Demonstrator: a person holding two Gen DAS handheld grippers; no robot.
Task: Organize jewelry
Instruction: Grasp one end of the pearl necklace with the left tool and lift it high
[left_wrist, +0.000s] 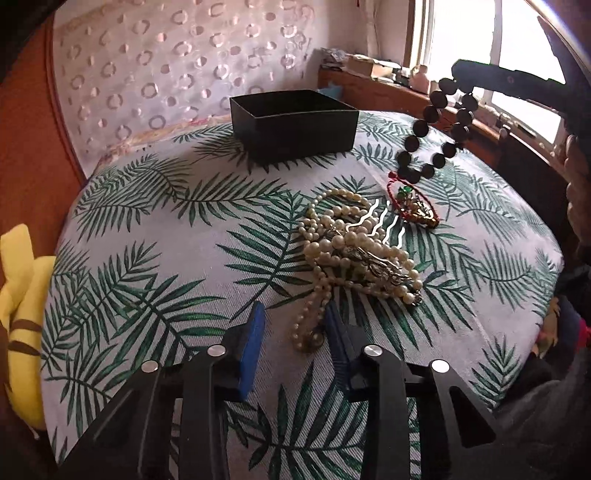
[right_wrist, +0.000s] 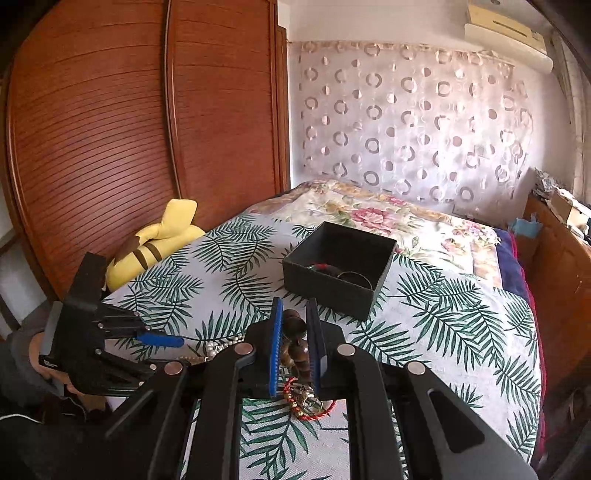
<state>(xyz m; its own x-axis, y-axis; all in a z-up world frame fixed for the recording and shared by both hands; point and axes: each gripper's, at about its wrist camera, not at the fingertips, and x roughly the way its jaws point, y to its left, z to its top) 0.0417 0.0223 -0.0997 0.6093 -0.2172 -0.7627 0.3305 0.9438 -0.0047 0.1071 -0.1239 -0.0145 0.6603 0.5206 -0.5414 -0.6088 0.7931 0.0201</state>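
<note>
One dark bead bracelet (left_wrist: 436, 129) of large round brown-black beads hangs in the air, pinched in the closed jaws of the right gripper (right_wrist: 295, 332). One heap of cream pearl strands (left_wrist: 354, 251) lies on the leaf-print bed cover (left_wrist: 147, 229); its loose end sits between the left gripper's (left_wrist: 293, 328) part-open jaws. One red cord bracelet (left_wrist: 413, 203) lies beside the pearls. One black box (left_wrist: 295, 122) stands farther back.
</note>
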